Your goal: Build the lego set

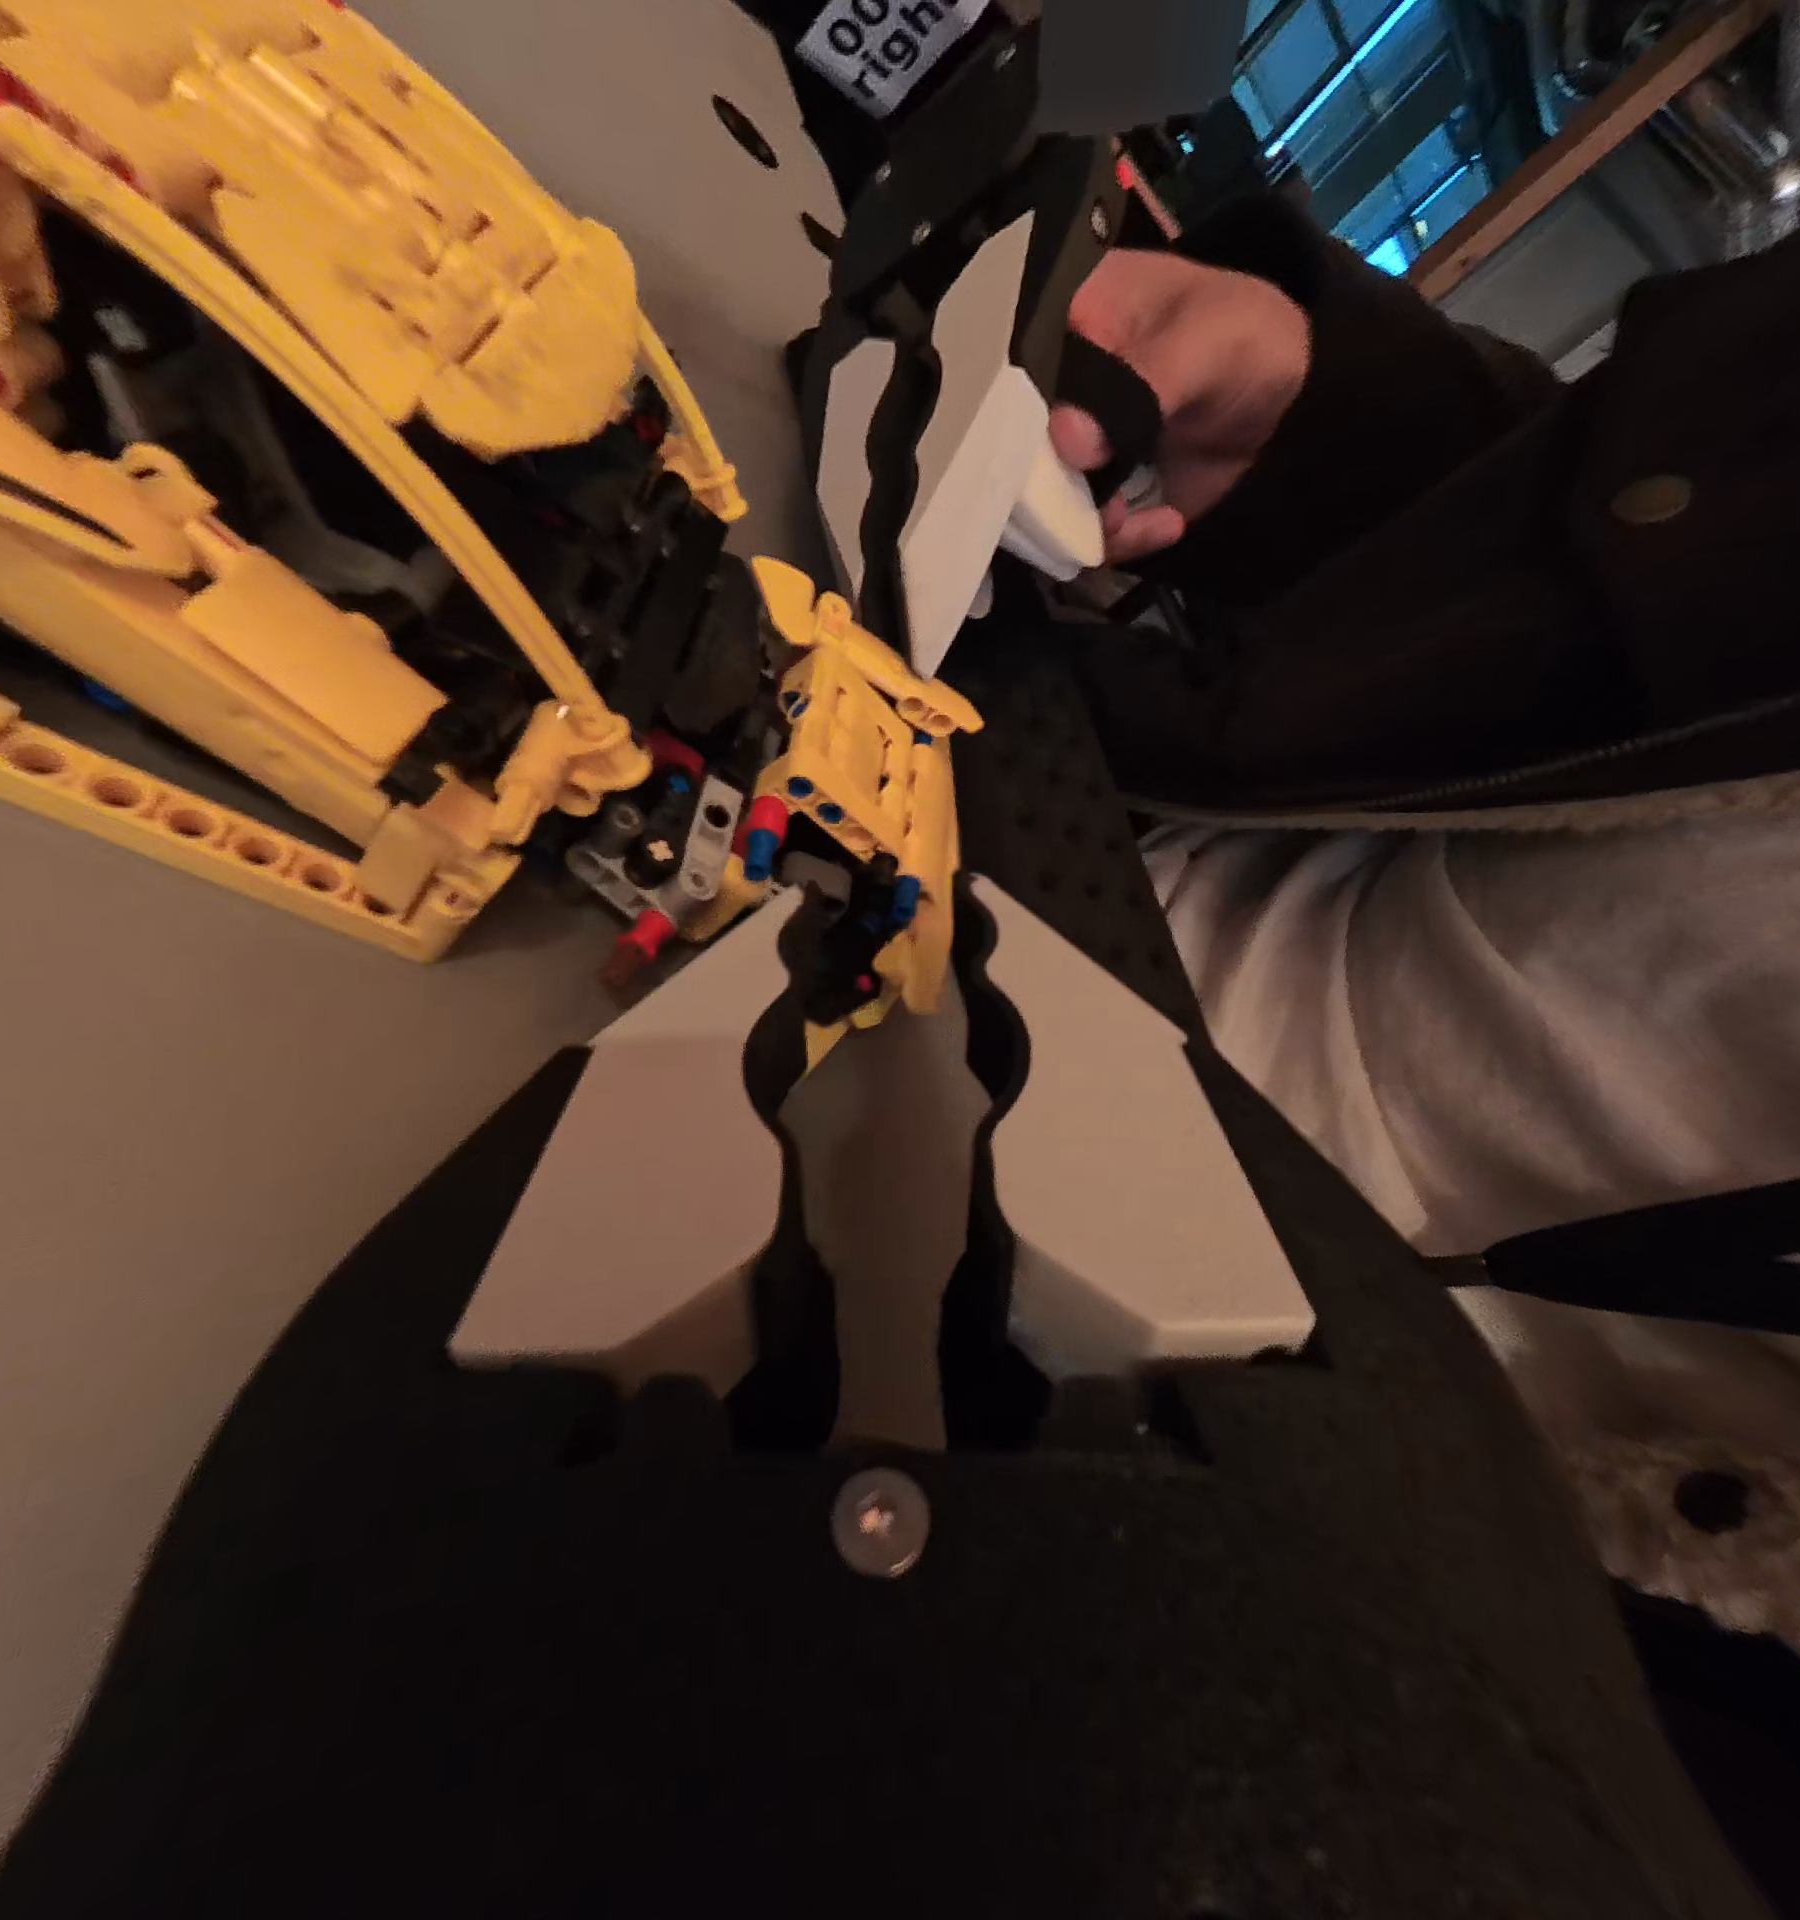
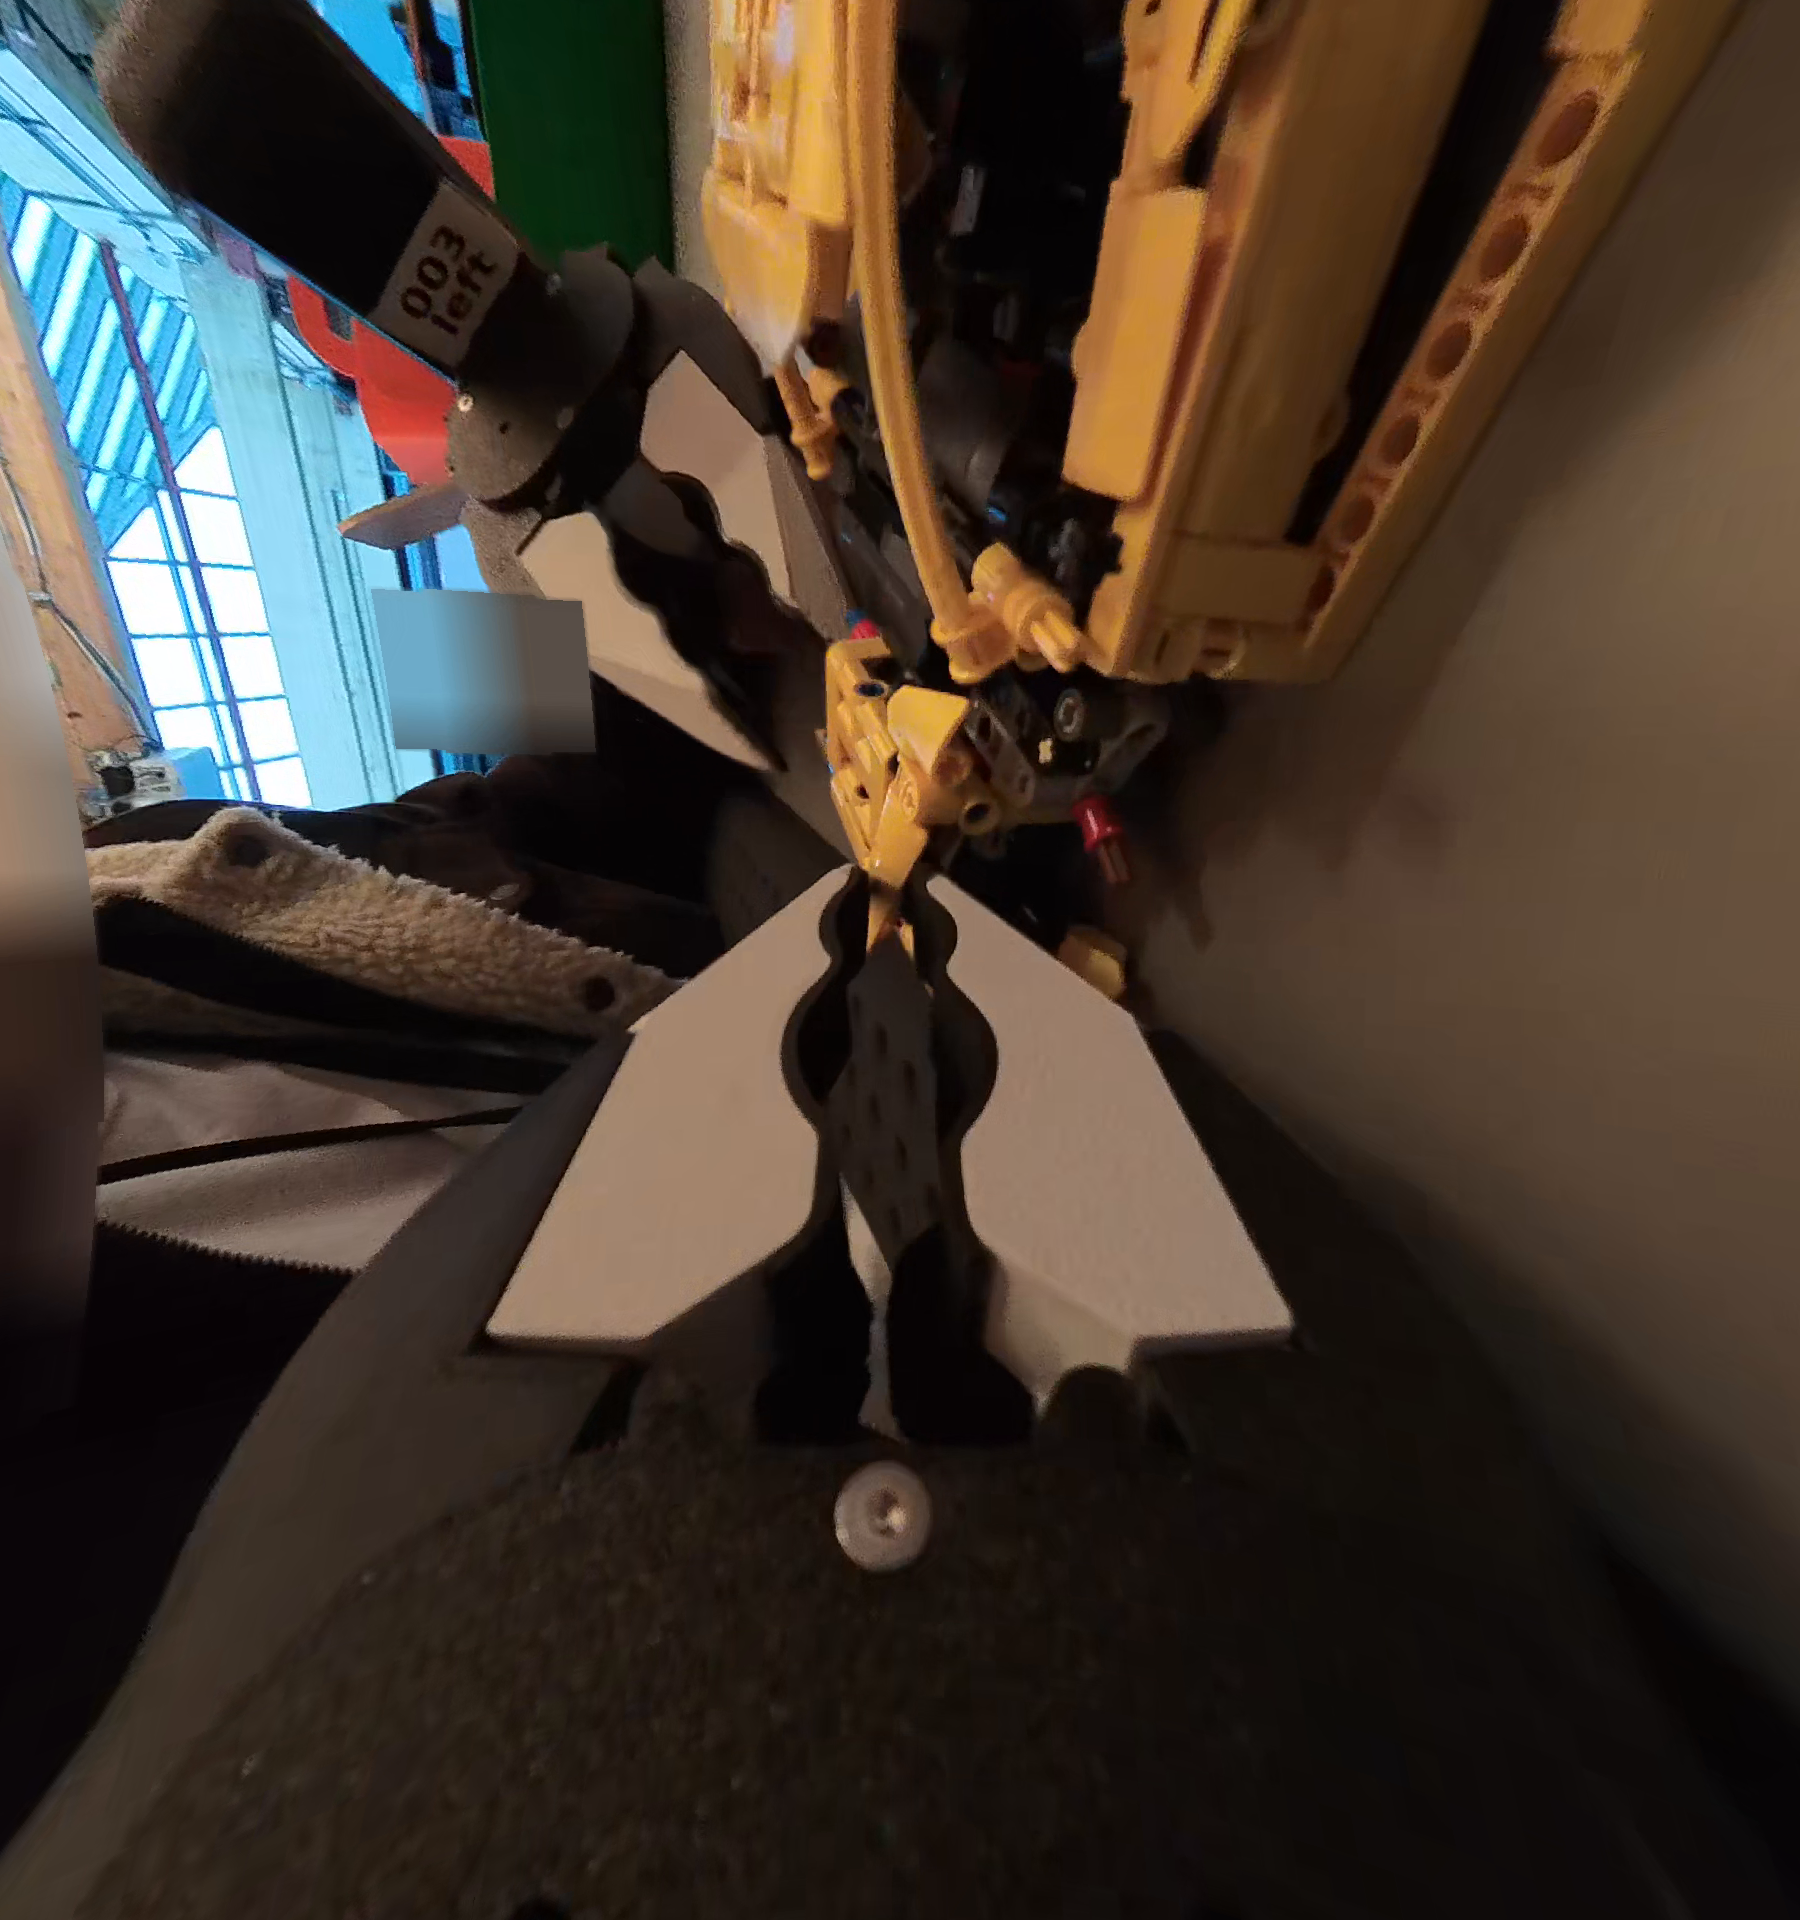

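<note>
A large yellow Technic model (image 1: 283,436) lies on the grey table, its open dark inside with grey, red and blue parts facing me; it also shows in the right wrist view (image 2: 1218,343). A small yellow sub-assembly (image 1: 865,769) with blue and red pins sits at the model's end. My left gripper (image 1: 880,914) is shut on its lower part. My right gripper (image 2: 885,883) is shut on a thin yellow tip of the same sub-assembly (image 2: 891,748). The right gripper (image 1: 906,634) comes from above in the left wrist view. The left gripper (image 2: 802,696) comes from the upper left in the right wrist view.
A person's hand (image 1: 1187,364) holds the right gripper, and a dark jacket with fleece lining (image 1: 1498,935) fills the right side. A black perforated mat (image 1: 1052,831) lies under the grippers. A red pin (image 2: 1098,826) and a small yellow piece (image 2: 1098,961) sit by the model. Spacing between my two grippers at the tips: around 6 cm.
</note>
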`<state>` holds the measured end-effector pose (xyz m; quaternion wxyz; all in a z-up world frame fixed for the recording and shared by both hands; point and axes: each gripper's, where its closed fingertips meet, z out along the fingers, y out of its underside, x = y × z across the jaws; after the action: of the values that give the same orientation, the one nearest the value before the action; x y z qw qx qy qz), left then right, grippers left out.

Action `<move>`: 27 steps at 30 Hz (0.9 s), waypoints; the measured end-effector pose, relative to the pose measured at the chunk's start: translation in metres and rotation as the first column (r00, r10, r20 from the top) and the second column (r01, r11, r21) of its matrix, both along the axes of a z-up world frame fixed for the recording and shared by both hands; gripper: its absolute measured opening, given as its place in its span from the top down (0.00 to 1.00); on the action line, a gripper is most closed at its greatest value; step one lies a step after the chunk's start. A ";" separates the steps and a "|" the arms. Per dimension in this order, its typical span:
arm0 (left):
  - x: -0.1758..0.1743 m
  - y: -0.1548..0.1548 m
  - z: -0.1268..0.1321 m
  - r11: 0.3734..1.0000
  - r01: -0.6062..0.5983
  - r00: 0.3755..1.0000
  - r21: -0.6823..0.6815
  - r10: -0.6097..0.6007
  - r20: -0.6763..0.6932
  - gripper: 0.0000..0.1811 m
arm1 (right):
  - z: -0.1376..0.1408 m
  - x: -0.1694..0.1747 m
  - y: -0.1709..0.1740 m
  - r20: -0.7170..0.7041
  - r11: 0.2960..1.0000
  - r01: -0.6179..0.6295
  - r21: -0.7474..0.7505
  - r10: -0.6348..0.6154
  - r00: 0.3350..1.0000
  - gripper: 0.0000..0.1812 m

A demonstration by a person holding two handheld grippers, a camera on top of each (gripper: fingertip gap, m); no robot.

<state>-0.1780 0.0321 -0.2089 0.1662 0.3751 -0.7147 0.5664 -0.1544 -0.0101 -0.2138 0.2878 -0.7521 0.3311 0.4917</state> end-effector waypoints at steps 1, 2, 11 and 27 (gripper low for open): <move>-0.001 -0.003 0.002 1.000 0.008 1.000 -0.016 -0.009 -0.011 0.85 | 0.000 -0.001 -0.002 -0.014 1.000 -0.001 0.008 0.001 1.000 0.96; -0.001 -0.006 0.003 0.999 0.012 1.000 -0.030 -0.013 -0.019 0.84 | 0.001 -0.004 -0.004 -0.039 1.000 -0.016 0.010 0.017 0.999 0.94; 0.013 -0.016 -0.003 0.992 -0.108 0.982 -0.063 0.096 -0.165 0.95 | 0.003 -0.007 -0.007 -0.159 1.000 -0.017 0.017 0.020 0.987 0.99; 0.014 -0.018 -0.003 0.990 -0.114 0.978 -0.079 0.098 -0.184 0.96 | -0.003 0.000 -0.022 0.084 0.990 -0.113 -0.084 0.120 0.989 0.99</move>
<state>-0.1642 0.0145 -0.2116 0.2160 0.4544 -0.6500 0.5696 -0.1548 -0.0318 -0.2166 0.2429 -0.8021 0.2929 0.4603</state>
